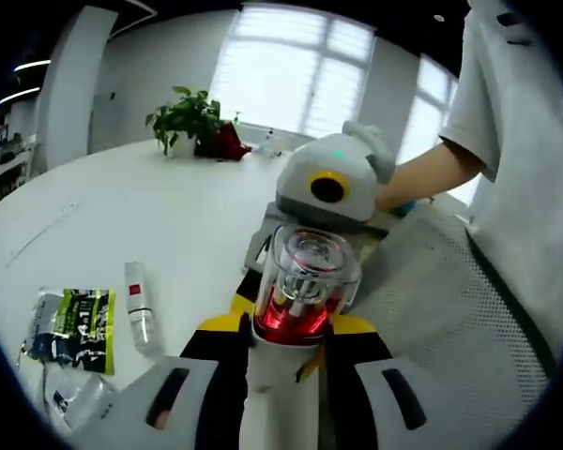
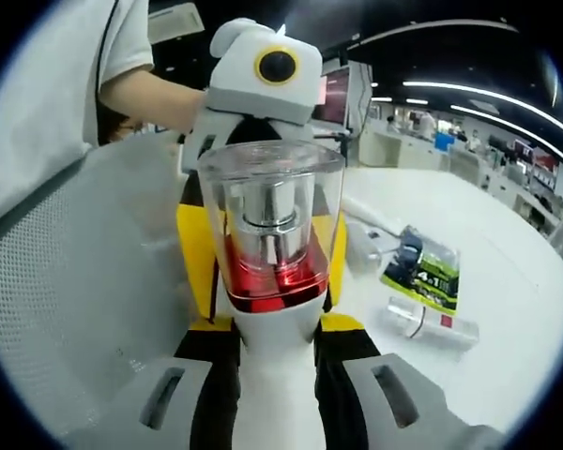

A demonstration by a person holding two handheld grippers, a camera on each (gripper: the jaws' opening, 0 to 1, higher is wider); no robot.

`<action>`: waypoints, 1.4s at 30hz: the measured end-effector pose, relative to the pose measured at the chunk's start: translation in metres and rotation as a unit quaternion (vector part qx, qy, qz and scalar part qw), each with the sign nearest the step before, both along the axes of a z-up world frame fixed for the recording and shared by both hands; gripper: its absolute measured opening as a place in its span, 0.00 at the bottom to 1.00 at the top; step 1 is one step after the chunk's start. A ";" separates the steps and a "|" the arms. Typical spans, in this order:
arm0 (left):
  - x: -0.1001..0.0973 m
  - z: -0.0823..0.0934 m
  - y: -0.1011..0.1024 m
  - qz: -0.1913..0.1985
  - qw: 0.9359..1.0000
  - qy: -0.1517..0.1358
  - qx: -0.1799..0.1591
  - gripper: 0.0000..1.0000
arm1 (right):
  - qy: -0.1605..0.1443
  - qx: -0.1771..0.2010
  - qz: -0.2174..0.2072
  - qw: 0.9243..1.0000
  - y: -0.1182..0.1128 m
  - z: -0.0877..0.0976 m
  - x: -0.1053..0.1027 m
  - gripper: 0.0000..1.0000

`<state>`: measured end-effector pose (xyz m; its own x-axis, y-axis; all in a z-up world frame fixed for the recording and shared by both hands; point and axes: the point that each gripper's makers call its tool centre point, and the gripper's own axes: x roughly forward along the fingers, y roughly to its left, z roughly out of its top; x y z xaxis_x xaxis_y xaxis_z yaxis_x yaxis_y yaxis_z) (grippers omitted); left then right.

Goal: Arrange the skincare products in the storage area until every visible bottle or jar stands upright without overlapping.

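A bottle [image 1: 302,291] w/ white body, red collar and clear cap sits between both grippers, held up in the air over a grey mesh tray [image 1: 450,309]. Left gripper [image 1: 296,342] clamps it from one side; right gripper [image 2: 272,323] clamps the same bottle [image 2: 272,234] from the opposite side, jaws narrow on the white body. Bottle looks roughly upright, cap up. Beyond, on the white table [image 1: 122,206]: a small clear tube [image 1: 139,305] w/ red label lying flat, and a green-black sachet [image 1: 75,328] lying flat beside it. A person's arm [image 1: 427,173] reaches in behind.

Step in hand, I'd judge: transfer or joint carry of the bottle toward the tray. Next move calls for one gripper to let go, the other to set it down upright on the mesh, apart from other items.
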<state>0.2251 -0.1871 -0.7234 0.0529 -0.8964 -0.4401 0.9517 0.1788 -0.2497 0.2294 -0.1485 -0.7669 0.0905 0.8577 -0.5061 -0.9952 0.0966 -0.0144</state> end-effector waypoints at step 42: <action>0.133 0.005 -0.043 0.011 0.998 -0.017 -0.057 0.25 | -0.015 -0.009 -0.063 0.998 -0.045 0.000 0.141 0.30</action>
<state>0.3584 -0.2301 -0.7186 0.0858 -0.9388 -0.3335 0.9564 0.1714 -0.2366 0.3707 -0.1932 -0.7669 0.2124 0.8290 -0.5173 -0.9744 0.2198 -0.0479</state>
